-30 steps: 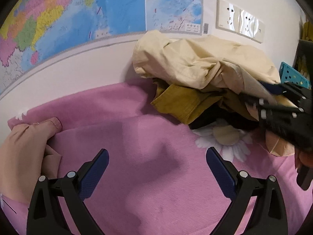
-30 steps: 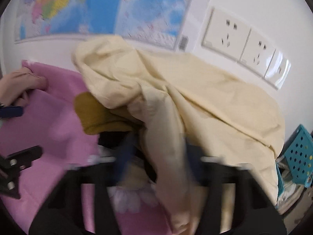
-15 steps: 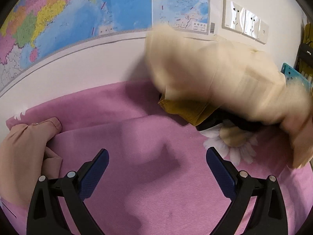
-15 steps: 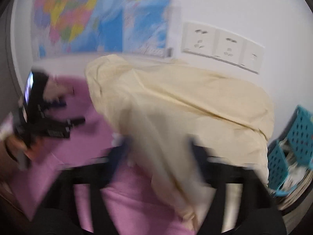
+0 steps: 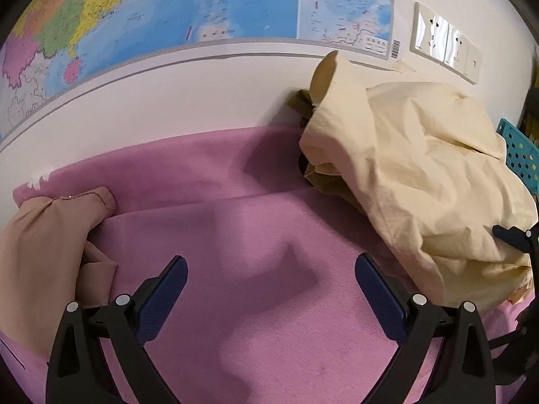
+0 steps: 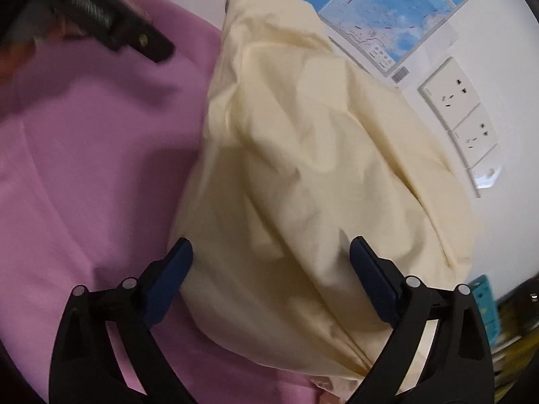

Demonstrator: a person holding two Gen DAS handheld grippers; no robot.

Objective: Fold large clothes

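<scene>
The cream garment [image 6: 303, 168] looks light, soft and floppy, bunched in a heap; best pinched at an edge; left claw [image 5: 269, 289] and right claw [image 6: 269, 269] gape, holding nothing.

Ahead of you the crumpled cream cotton garment [image 5: 421, 175] lies heaped at the right on the pink ribbed bedspread [image 5: 235, 242], covering an olive-brown garment [image 5: 323, 181] against the far wall; a peach garment [image 5: 43, 235] lies left.
</scene>
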